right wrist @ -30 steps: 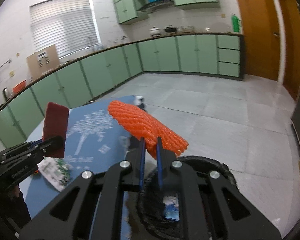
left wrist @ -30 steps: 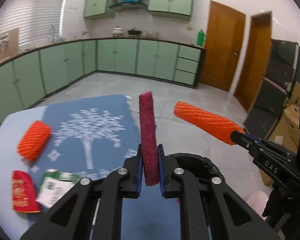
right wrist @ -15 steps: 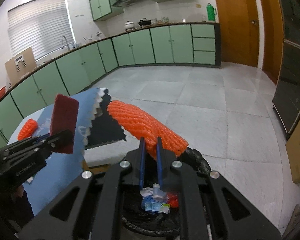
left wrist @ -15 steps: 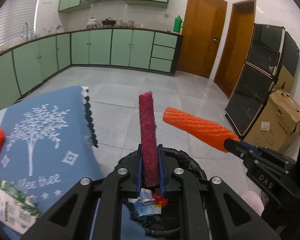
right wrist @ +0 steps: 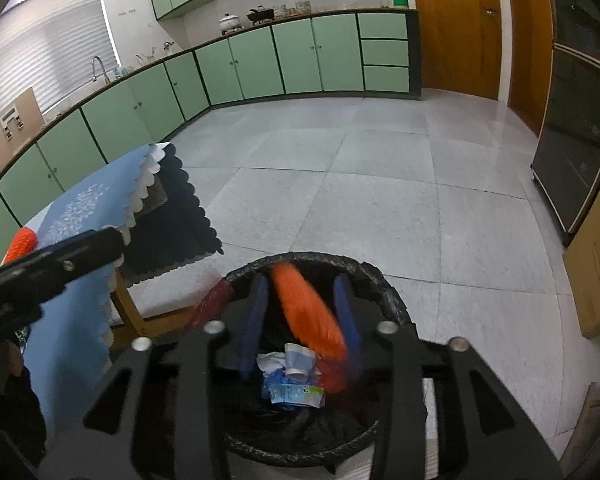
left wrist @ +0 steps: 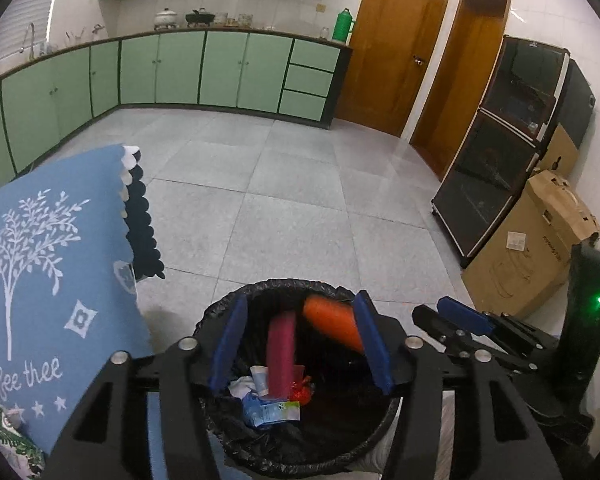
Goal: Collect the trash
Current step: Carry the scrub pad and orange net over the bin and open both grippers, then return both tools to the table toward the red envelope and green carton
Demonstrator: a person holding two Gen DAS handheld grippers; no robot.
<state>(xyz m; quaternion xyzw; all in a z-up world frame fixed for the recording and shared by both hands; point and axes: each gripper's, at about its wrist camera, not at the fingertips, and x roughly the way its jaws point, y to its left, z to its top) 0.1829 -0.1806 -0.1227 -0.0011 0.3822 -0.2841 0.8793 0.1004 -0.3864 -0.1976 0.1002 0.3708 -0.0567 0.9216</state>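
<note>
A black-lined trash bin (left wrist: 220,312) stands on the floor beside the table; it also shows in the right wrist view (right wrist: 380,276). My left gripper (left wrist: 298,340) is open above it. A dark red scrub pad (left wrist: 281,354) is loose between its jaws, falling into the bin. My right gripper (right wrist: 302,324) is open over the same bin. An orange foam net (right wrist: 306,312) is blurred and falling between its jaws; it also shows in the left wrist view (left wrist: 332,320). Paper scraps and wrappers (left wrist: 268,404) lie in the bin.
A table with a blue tree-print cloth (left wrist: 44,264) is at the left. Another orange foam net (right wrist: 20,244) lies on it, and a green-white wrapper (left wrist: 4,432) near its front edge. A cardboard box (left wrist: 540,248) and dark cabinet (left wrist: 512,152) stand right.
Both grippers have moved right from over the table to above the bin and opened. The red pad and the orange net have left the jaws and are dropping in.
</note>
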